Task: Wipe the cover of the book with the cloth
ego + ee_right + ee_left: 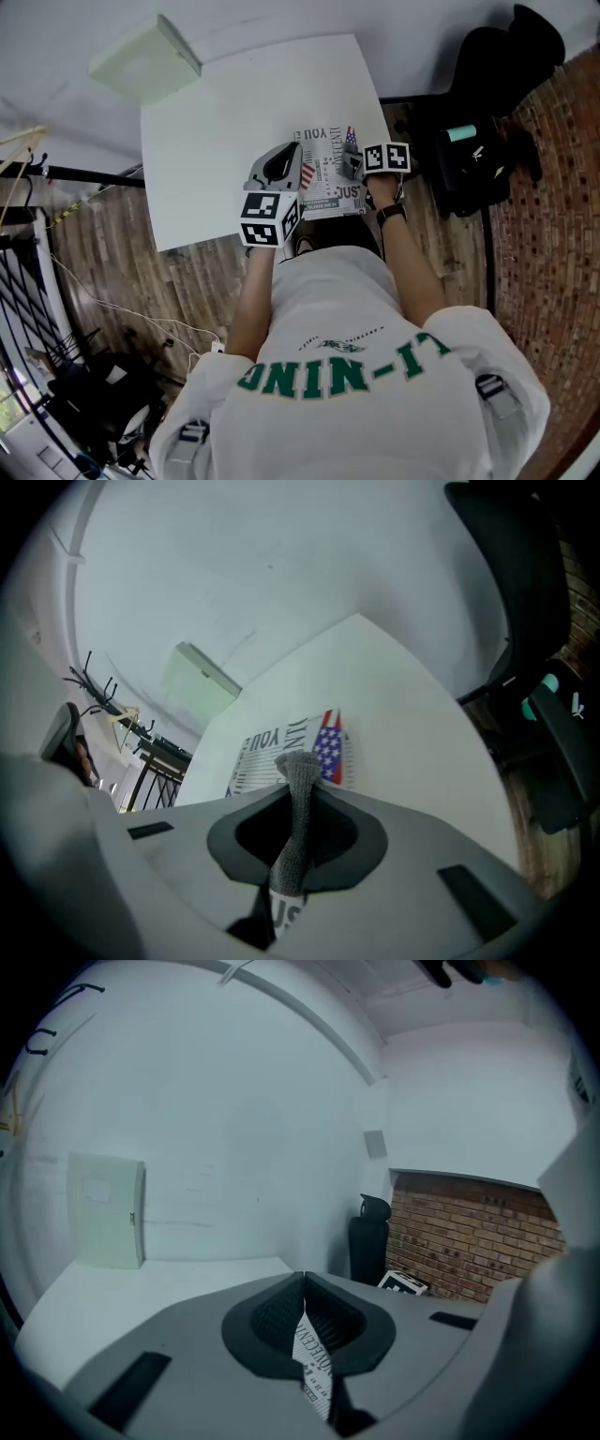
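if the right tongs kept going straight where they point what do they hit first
Probably the flag-printed book cover, just beyond the grey knitted cloth the right tongs grip; depth unclear.

A book (327, 178) lies on the white table (220, 141).

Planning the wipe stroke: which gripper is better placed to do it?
Right: the right gripper pinches the grey knitted cloth over the newsprint-patterned book, while the left gripper clamps the book's edge.

One book (327, 178), one cloth (299, 803), two claws (284, 167) (354, 165), one table (225, 131)
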The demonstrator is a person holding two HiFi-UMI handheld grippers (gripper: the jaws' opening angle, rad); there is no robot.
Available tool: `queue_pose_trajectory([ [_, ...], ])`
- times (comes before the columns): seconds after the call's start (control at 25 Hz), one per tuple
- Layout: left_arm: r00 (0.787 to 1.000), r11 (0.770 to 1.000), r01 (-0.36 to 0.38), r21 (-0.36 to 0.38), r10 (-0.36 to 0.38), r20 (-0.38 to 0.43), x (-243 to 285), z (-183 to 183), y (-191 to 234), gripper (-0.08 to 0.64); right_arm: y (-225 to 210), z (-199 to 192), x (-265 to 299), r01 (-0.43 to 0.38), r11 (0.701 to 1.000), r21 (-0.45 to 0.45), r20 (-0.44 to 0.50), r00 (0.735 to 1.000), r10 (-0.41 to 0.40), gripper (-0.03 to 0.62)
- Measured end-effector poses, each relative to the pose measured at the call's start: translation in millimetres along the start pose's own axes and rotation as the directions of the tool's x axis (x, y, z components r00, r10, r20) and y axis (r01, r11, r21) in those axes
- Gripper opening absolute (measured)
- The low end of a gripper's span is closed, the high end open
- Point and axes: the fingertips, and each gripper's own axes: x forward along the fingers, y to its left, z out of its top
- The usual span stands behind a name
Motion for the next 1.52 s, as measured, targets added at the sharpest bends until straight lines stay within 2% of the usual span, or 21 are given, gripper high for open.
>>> queue_pose_trajectory([
  [0.2, 0.999, 0.999, 0.034, 0.012, -0.034, -0.001, 8, 0, -14, 0.015, -30, 2, -20, 0.062, 0.998, 0.032, 0.029, 0.998, -0.063, 0.041],
  [0.4, 1.0, 1.0, 0.002, 0.007, -0.002, 0.009, -7, -2, -10, 0.014, -28, 1, -21, 0.092, 0.996, 0.004, 0.028, 0.995, -0.092, 0.041],
  [0.48, 1.0, 1.0, -0.027, -0.004, 0.027, 0.014, -17, -4, 1, 0.015, -11, 2, -16, 0.066, 0.998, -0.013, 0.018, 0.998, -0.066, 0.041],
  [0.6, 0.996, 0.996, -0.081, -0.03, 0.082, 0.018, -33, -9, 23, 0.014, 38, -4, 5, -0.024, 0.997, -0.069, -0.03, 0.999, 0.022, 0.041],
  [0.76, 0.991, 0.989, -0.133, -0.061, 0.134, 0.026, -53, -13, 42, 0.014, 104, -25, 38, -0.145, 0.978, -0.151, -0.129, 0.984, 0.126, 0.041],
  [0.96, 0.987, 0.986, -0.154, -0.062, 0.156, 0.031, -65, -11, 53, 0.014, 129, -53, 69, -0.168, 0.966, -0.195, -0.204, 0.971, 0.128, 0.041],
  [1.12, 0.991, 0.99, -0.132, -0.051, 0.132, 0.012, -56, -14, 56, 0.015, 113, -47, 64, -0.142, 0.977, -0.16, -0.17, 0.979, 0.115, 0.041],
  [1.32, 0.999, 0.998, -0.041, -0.042, 0.041, -0.005, -22, -14, 35, 0.014, 49, -29, 24, -0.065, 0.997, -0.042, -0.068, 0.996, 0.062, 0.04],
  [1.52, 0.998, 0.998, 0.053, -0.025, -0.054, -0.023, 13, -16, -1, 0.015, -8, -19, -13, -0.004, 0.999, 0.054, 0.014, 1.0, 0.003, 0.038],
])
